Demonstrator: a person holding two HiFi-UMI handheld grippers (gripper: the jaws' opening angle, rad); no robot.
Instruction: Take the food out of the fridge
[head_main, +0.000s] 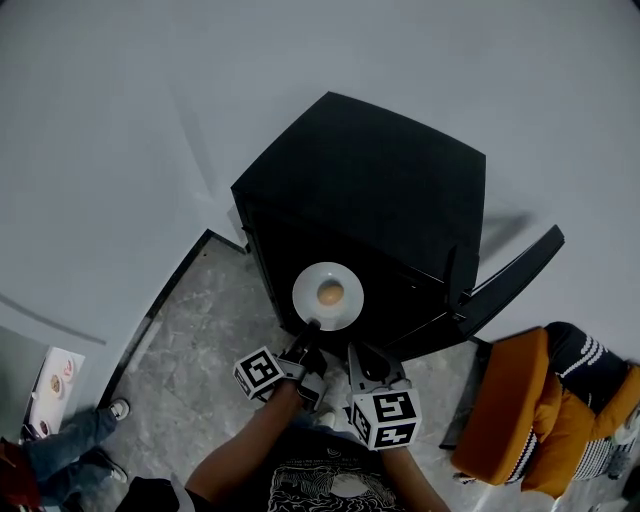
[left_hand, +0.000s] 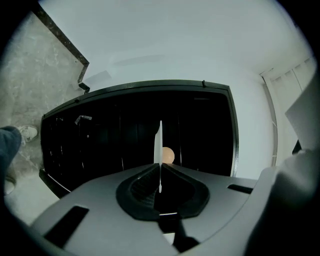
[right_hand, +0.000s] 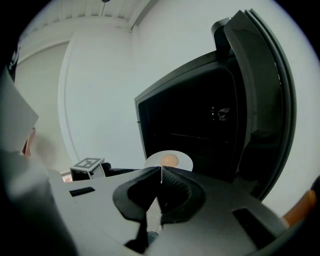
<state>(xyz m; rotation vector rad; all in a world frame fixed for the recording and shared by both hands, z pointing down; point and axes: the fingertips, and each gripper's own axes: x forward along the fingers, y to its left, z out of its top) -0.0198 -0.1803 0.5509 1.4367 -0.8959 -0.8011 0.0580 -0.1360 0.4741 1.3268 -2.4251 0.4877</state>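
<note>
Grips the white plate (head_main: 345, 283) by its near rim in the left tongs (head_main: 311, 330), at the middle of the head view, right at the mouth of the open black fridge (head_main: 380, 180). Shows the plate (left_hand: 158, 142) edge-on in the left gripper view, pinched as a thin white line between the clenched left tongs (left_hand: 160, 170), with the food (left_hand: 168, 155) peeking out just right of that line. Puts the right tongs (head_main: 357, 352) just beside the left, below and right of the plate and apart from it. Shows the right tongs (right_hand: 161, 176) pressed together on nothing in the right gripper view, with the plate (right_hand: 184, 161) and the food (right_hand: 169, 160) just beyond the tips. Counts one plate, one piece of food (head_main: 330, 293), one fridge, one door (head_main: 515, 270) swung out toward the right edge, and two tongs. Looks round, smooth and orange-brown, sitting at the plate's centre.
</note>
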